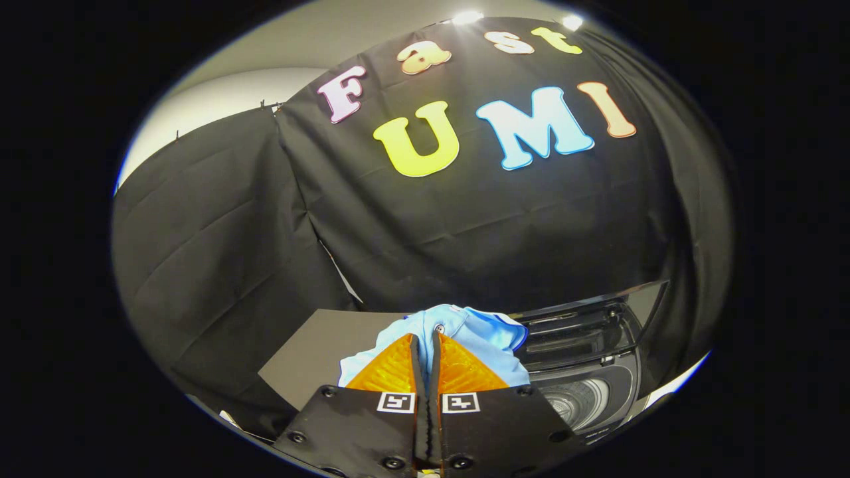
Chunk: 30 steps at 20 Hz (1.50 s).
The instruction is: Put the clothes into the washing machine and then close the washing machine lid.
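Observation:
My gripper [425, 340] is shut on a light blue garment [465, 332], with both fingers pressed together on a fold of the cloth. The garment bunches up around and just ahead of the fingertips and hangs down on both sides of them. To the right of the fingers and lower down stands the washing machine [591, 372]. Its lid [597, 302] is raised at the back, and the ribbed metal drum [578, 401] shows through the open top. The garment is held above the table, to the left of the drum opening.
A dark flat tabletop [312, 362] lies to the left of the fingers, next to the machine. The black cloth wall [465, 219] hangs close behind the table and the machine. A pale wall [219, 99] shows above the cloth at the upper left.

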Available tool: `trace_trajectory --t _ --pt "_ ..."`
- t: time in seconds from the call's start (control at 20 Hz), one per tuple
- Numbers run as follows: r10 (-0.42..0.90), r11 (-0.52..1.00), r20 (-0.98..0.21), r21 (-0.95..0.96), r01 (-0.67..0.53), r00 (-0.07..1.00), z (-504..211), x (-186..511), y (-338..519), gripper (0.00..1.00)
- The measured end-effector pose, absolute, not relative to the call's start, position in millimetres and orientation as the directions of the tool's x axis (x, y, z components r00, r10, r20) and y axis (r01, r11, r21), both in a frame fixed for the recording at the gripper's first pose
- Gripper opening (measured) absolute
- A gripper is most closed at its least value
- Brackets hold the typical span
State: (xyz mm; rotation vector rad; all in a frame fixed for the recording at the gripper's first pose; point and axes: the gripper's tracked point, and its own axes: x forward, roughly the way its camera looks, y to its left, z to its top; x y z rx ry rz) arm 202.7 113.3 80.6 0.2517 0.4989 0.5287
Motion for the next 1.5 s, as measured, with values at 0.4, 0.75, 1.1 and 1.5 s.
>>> trace_trajectory --t 0.4,0.75,1.1,1.5 --pt "0.513 0.851 -0.407 0.354 -0.388 0.755 64 209 67 0.01" --pt "0.505 0.856 -0.429 0.359 -0.372 0.749 47 212 43 0.01" --pt "0.475 0.876 -0.474 0.334 -0.348 0.741 12 217 23 0.01" --pt "0.435 0.899 -0.544 0.305 -0.314 0.718 -43 222 6 0.01"
